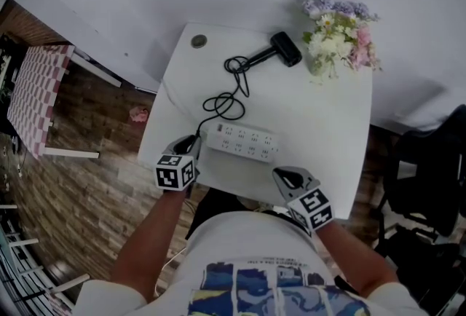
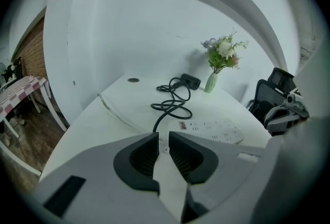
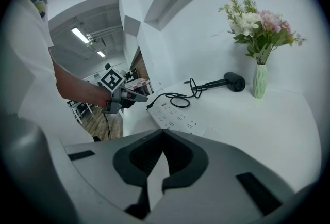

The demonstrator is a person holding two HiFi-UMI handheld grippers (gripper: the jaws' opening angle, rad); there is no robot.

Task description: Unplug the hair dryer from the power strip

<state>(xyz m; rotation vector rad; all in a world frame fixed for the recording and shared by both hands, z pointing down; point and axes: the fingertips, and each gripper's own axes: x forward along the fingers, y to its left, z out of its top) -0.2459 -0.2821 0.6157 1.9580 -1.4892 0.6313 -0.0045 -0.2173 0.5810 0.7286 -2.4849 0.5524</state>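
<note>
White wall backs a white table set over a wood-plank floor. Well ahead of the right gripper, near the wall, a pale green vase stands upright and holds a bunch of white, pink and lilac flowers. The black hair dryer lies on its side just left of that vase, far beyond both grippers. Its black cord runs in loose loops toward the left gripper and ends right beyond that gripper's tips, at the near end of the white power strip. Whether the plug sits in a socket I cannot tell. The strip lies flat between the two grippers and slightly ahead of them; a small reddish label marks its near end, too small to read. The left gripper's jaws stand a little apart with bare table showing in the gap. The right gripper's tips are pressed together, empty.
</note>
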